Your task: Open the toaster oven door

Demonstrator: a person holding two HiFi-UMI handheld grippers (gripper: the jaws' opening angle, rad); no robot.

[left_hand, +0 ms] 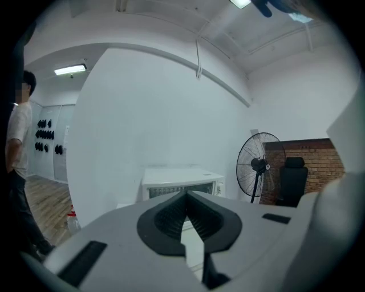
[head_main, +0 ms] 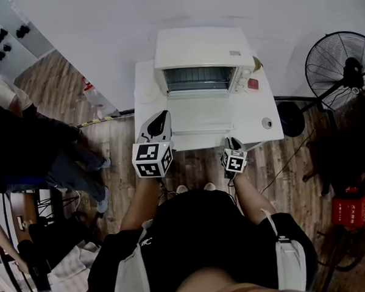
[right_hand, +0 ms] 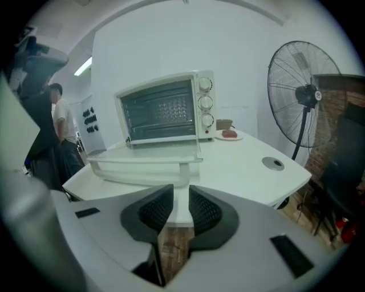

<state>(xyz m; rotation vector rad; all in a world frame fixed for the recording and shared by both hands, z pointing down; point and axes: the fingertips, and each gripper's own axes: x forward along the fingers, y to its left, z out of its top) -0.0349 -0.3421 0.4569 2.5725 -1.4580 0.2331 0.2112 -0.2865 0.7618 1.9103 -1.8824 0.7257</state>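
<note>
white boxy metal toaster oven [head_main: 202,56] on white tbl [head_main: 267,101] | glass drop door [head_main: 200,114] down flat | L gripper [left_hand: 186,195] clenched, empty | R gripper [right_hand: 177,193] released, jaws apart, nothing btwn, near white bar handle [right_hand: 140,169]

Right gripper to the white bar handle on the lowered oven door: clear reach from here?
Probably yes. The right gripper is open and empty, and the white bar handle lies just ahead on the front edge of the lowered glass door, with nothing between them.

White toaster oven [head_main: 203,53], white table [head_main: 261,103], black fan [head_main: 342,70]
</note>
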